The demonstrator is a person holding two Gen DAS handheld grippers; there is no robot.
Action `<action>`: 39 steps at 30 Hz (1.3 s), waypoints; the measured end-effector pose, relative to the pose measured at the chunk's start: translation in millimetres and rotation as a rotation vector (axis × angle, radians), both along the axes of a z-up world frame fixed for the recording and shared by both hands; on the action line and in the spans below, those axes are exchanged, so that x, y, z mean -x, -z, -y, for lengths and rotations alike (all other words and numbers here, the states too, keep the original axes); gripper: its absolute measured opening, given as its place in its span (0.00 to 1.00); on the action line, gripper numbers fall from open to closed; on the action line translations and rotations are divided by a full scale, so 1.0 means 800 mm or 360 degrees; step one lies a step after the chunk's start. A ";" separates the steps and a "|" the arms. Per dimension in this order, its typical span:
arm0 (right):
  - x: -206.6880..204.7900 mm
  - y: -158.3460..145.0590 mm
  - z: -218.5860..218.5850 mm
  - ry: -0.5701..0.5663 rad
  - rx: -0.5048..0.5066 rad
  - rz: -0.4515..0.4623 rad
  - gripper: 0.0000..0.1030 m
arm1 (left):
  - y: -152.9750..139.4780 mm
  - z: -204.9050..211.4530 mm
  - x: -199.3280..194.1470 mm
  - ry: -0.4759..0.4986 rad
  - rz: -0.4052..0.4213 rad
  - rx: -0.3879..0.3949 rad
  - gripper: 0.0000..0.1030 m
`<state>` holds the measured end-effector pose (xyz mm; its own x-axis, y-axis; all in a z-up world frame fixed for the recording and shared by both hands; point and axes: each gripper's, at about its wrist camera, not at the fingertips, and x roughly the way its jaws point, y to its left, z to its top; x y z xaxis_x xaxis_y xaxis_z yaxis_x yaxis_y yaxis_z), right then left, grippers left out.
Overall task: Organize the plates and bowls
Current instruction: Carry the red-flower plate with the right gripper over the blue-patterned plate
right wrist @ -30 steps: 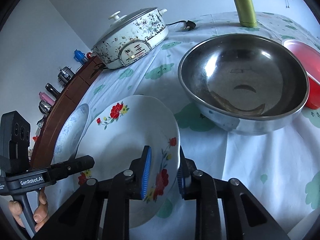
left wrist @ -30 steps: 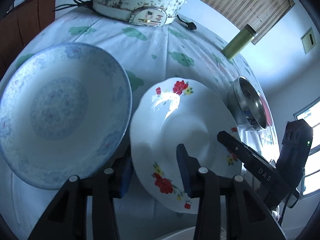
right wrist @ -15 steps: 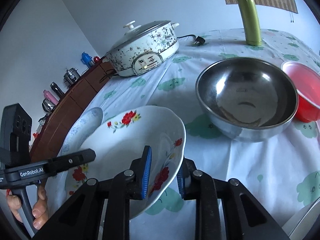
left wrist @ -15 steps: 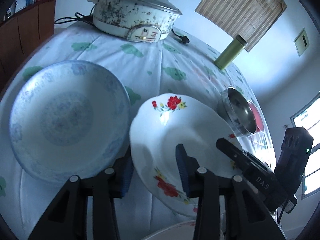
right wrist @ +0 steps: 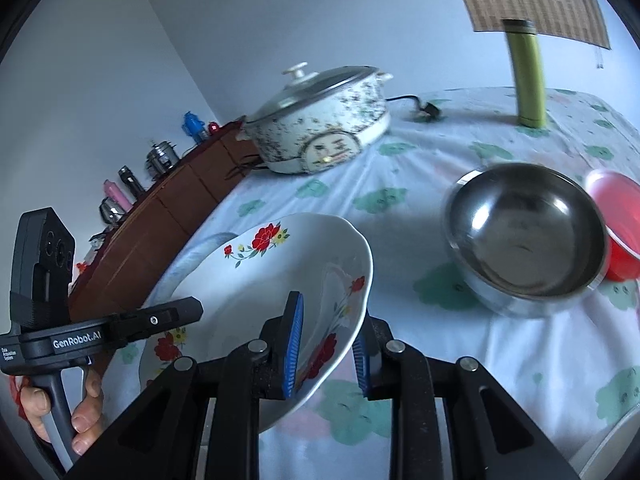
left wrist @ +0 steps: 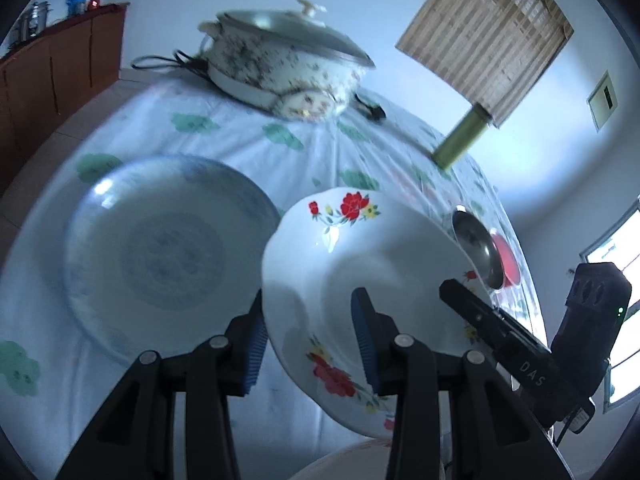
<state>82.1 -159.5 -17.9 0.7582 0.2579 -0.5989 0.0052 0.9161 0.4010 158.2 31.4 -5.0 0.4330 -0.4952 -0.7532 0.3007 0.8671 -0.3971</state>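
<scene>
A white plate with red flowers [left wrist: 360, 264] is held off the table, tilted, by both grippers. My left gripper [left wrist: 308, 344] is shut on its left rim. My right gripper [right wrist: 328, 344] is shut on its right rim; the plate also shows in the right wrist view [right wrist: 272, 280]. A pale blue patterned plate [left wrist: 160, 252] lies flat on the table to the left, partly hidden behind the flowered plate in the right wrist view [right wrist: 192, 256]. A steel bowl [right wrist: 524, 232] and a red bowl [right wrist: 620, 220] stand together at the right.
A speckled electric pot with lid [right wrist: 324, 128] and its cord stand at the table's far side. A tall green bottle [right wrist: 528, 76] stands far right. A wooden sideboard [right wrist: 160, 220] with small items runs along the left. A white rim [right wrist: 608, 444] shows at the near right.
Both grippers have lifted the flowered plate higher off the table and pulled it back; the table items look farther away.
</scene>
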 end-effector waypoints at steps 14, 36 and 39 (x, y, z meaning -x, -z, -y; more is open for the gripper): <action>-0.074 0.005 -0.082 -0.0388 -0.0005 -0.0069 0.25 | 0.007 -0.088 -0.025 -0.0254 0.0079 -0.0054 0.37; -0.126 0.023 -0.134 -0.0520 0.0094 -0.0190 0.25 | 0.038 -0.129 -0.048 -0.0408 0.0008 -0.0114 0.37; -0.129 0.027 -0.137 -0.0522 0.0103 -0.0193 0.25 | 0.039 -0.131 -0.049 -0.0409 0.0007 -0.0106 0.37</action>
